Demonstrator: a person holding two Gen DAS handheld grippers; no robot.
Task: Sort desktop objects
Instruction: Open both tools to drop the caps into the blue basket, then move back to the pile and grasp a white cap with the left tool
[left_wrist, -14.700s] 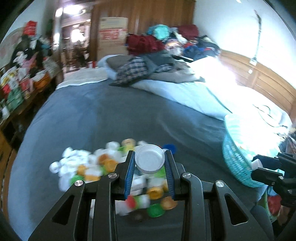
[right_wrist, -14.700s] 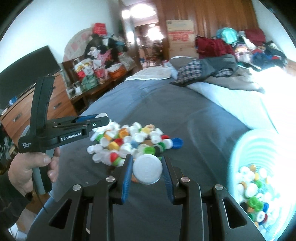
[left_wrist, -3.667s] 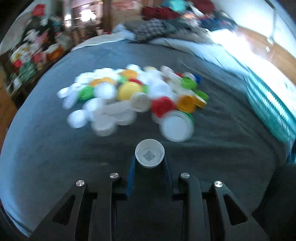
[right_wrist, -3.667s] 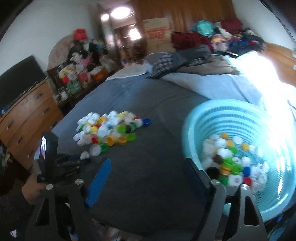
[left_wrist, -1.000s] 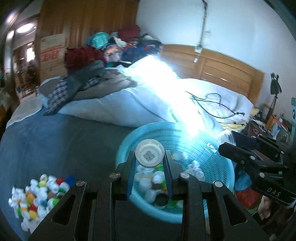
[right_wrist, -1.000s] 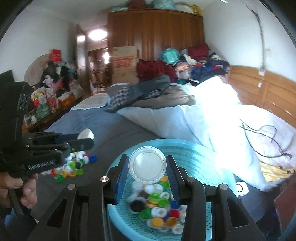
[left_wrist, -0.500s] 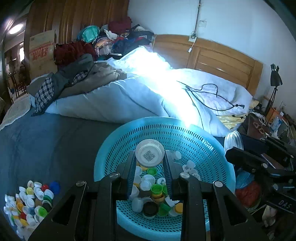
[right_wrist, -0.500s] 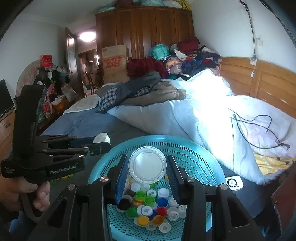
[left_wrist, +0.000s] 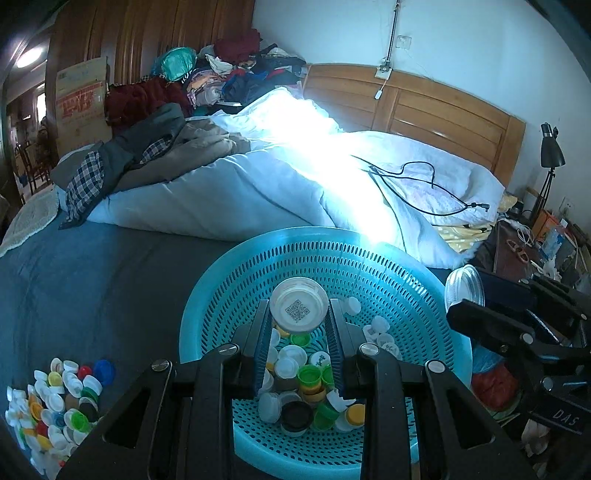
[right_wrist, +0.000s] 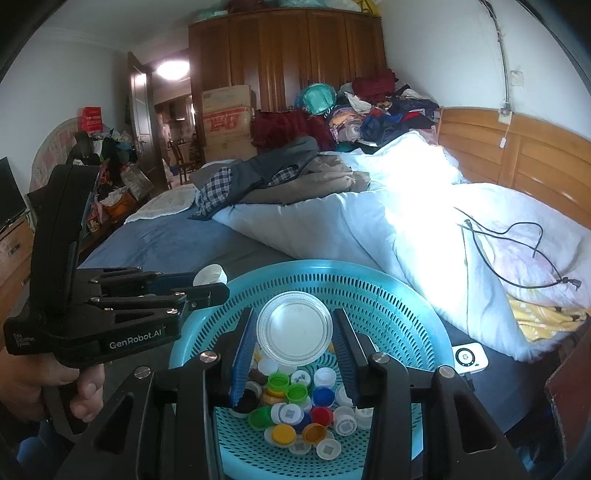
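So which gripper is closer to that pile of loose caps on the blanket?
Left. The left gripper hangs over the basket's pile-side half; the right gripper is farther from the caps.

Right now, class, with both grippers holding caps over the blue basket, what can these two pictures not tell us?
- Left wrist view: the blue basket has its near rim hidden by the left gripper.
- Left wrist view: the loose cap pile is cut off by the picture's edge.
- Right wrist view: the lettering on the clear lid in the right gripper is too faint to read.
- Neither view shows the small white cap's far side.
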